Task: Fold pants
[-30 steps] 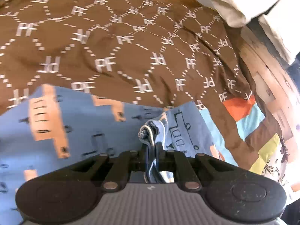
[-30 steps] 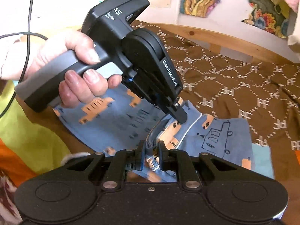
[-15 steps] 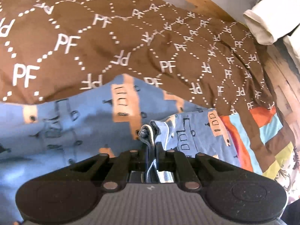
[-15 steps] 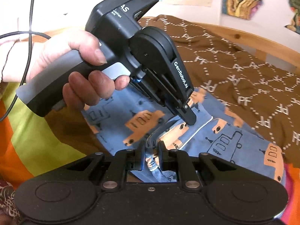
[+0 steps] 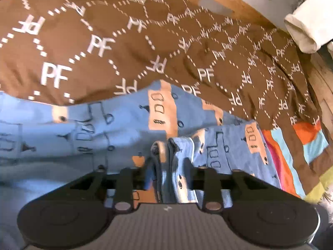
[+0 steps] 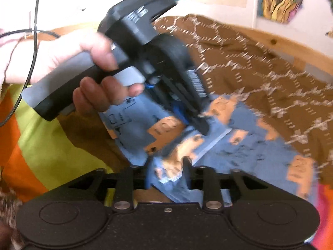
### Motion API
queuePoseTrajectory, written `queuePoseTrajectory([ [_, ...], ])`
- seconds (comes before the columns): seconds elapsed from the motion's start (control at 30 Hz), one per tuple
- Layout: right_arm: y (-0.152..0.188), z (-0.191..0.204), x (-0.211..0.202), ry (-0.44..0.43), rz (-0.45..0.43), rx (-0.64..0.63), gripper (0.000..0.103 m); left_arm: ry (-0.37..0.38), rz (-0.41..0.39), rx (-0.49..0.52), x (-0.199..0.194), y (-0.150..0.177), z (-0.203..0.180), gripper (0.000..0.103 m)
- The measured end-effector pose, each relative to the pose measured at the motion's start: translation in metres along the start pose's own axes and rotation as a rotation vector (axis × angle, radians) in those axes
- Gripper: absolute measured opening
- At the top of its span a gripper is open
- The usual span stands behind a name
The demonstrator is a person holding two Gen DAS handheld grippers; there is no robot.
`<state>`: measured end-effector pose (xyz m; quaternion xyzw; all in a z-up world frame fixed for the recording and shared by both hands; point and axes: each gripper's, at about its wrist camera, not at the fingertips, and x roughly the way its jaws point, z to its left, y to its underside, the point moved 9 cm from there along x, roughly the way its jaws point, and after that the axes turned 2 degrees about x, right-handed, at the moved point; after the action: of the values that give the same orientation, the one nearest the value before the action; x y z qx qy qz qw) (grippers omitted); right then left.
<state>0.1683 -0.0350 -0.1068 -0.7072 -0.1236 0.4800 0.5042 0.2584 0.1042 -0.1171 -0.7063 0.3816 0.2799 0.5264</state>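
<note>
The pants (image 5: 87,133) are blue with orange and outlined truck prints. They lie spread on a brown bedspread (image 5: 145,41) and also show in the right wrist view (image 6: 260,152). My left gripper (image 5: 167,162) has its jaws parted a little, with a bunched edge of the pants between them. My right gripper (image 6: 166,166) also has parted jaws with pants fabric between them. The left gripper's body, held by a hand, shows in the right wrist view (image 6: 158,62), its tip down on the pants. That view is blurred.
A wooden bed frame (image 5: 239,6) runs along the far side. A white folded cloth (image 5: 308,31) sits at the upper right. A striped orange, blue and yellow-green blanket (image 5: 291,156) lies at the right, and shows at the left in the right wrist view (image 6: 41,145).
Both grippers' jaws have opened from tightly pinching the pants edge to a wider gap. The pants have dropped lower and spread over the bedspread. The left gripper has tilted.
</note>
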Motion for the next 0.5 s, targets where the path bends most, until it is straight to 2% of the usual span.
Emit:
queuePoseTrajectory([
  [0.03, 0.001, -0.016, -0.01, 0.052, -0.014, -0.009, 0.056, -0.029, -0.028, 0.003, -0.004, 0.001, 0.0, 0.056],
  [0.07, 0.001, -0.031, -0.016, 0.107, -0.023, -0.019, 0.064, -0.07, -0.058, 0.005, -0.008, 0.002, 0.0, 0.06],
  [0.1, 0.001, -0.049, -0.021, 0.166, -0.028, -0.03, 0.068, -0.097, -0.08, 0.013, -0.011, 0.002, -0.002, 0.067],
  [0.13, 0.001, -0.067, -0.024, 0.22, -0.034, -0.04, 0.074, -0.117, -0.11, 0.026, -0.015, 0.003, -0.006, 0.069],
  [0.2, -0.001, -0.105, -0.023, 0.314, -0.027, -0.034, 0.08, -0.159, -0.15, 0.051, -0.017, 0.006, -0.013, 0.071],
  [0.27, -0.003, -0.138, -0.015, 0.378, -0.035, -0.006, 0.08, -0.24, -0.156, 0.093, -0.011, 0.01, -0.021, 0.071],
  [0.37, 0.0, -0.167, 0.009, 0.407, -0.018, 0.027, 0.08, -0.373, -0.119, 0.127, 0.003, 0.02, -0.019, 0.071],
  [0.43, 0.004, -0.176, 0.03, 0.442, 0.024, 0.003, 0.08, -0.386, -0.125, 0.123, 0.008, 0.024, -0.015, 0.073],
  [0.5, 0.015, -0.187, 0.047, 0.509, 0.105, -0.029, 0.081, -0.395, -0.132, 0.148, 0.009, 0.023, -0.014, 0.075],
])
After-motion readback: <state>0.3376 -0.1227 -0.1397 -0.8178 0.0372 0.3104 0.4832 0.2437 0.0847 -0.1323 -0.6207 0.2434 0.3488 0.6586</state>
